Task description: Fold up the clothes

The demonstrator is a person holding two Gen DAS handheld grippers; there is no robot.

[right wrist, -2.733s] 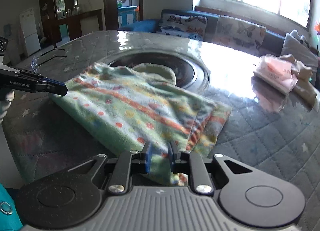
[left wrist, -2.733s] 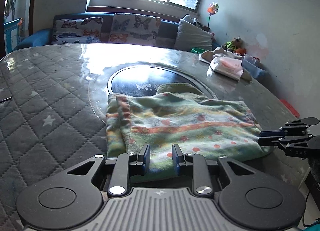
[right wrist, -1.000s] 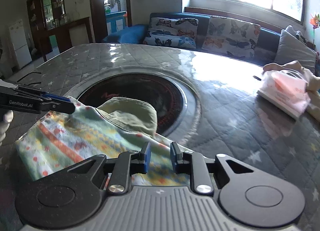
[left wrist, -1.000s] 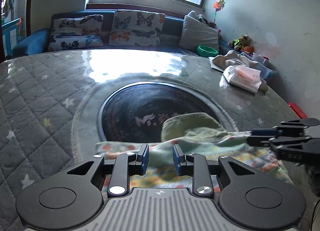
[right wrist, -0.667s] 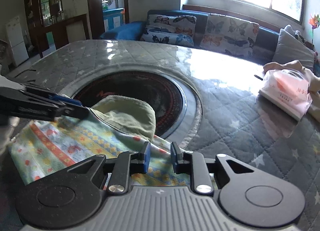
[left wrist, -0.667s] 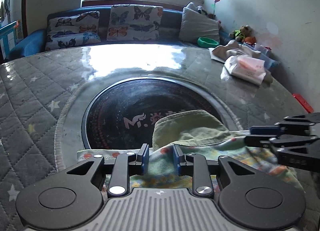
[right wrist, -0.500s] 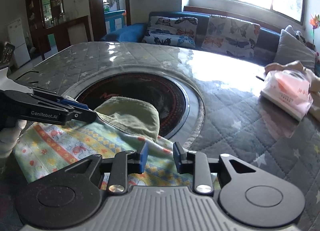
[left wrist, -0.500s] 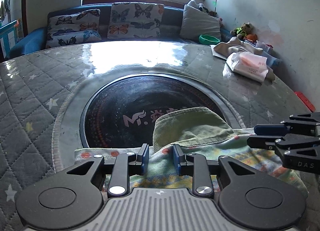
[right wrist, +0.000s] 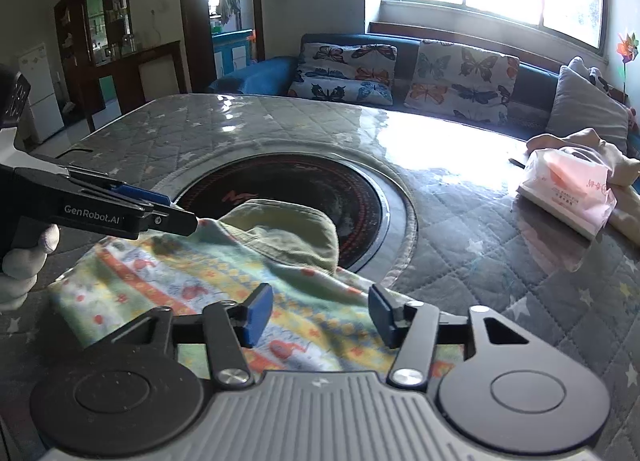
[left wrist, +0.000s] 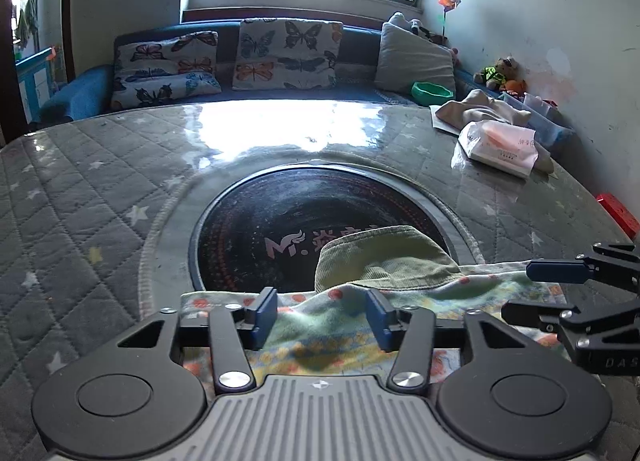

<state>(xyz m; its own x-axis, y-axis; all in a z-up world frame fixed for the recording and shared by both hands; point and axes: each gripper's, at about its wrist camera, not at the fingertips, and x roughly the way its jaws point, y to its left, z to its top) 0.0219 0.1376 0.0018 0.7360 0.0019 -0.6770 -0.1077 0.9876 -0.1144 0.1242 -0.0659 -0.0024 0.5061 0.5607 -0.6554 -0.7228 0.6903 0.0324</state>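
Releasing: my left gripper (left wrist: 322, 315) and right gripper (right wrist: 320, 313) just spread wide; soft, limp garment (right wrist: 224, 281) lies slack—I'd regrip its six-o'clock hem.

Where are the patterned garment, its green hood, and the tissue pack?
patterned garment (right wrist: 224, 293), right wrist view, striped body panel.
green hood (left wrist: 384, 257), left wrist view, middle of the ribbed fabric.
tissue pack (left wrist: 500, 147), left wrist view, top face of wrapper.

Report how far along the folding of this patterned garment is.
Done: the patterned garment lies doubled over, its olive lining showing at the far edge. In hand: nothing; the left gripper and right gripper have just opened, pads clear of the cloth. Left: probably more folds, though that's a guess.
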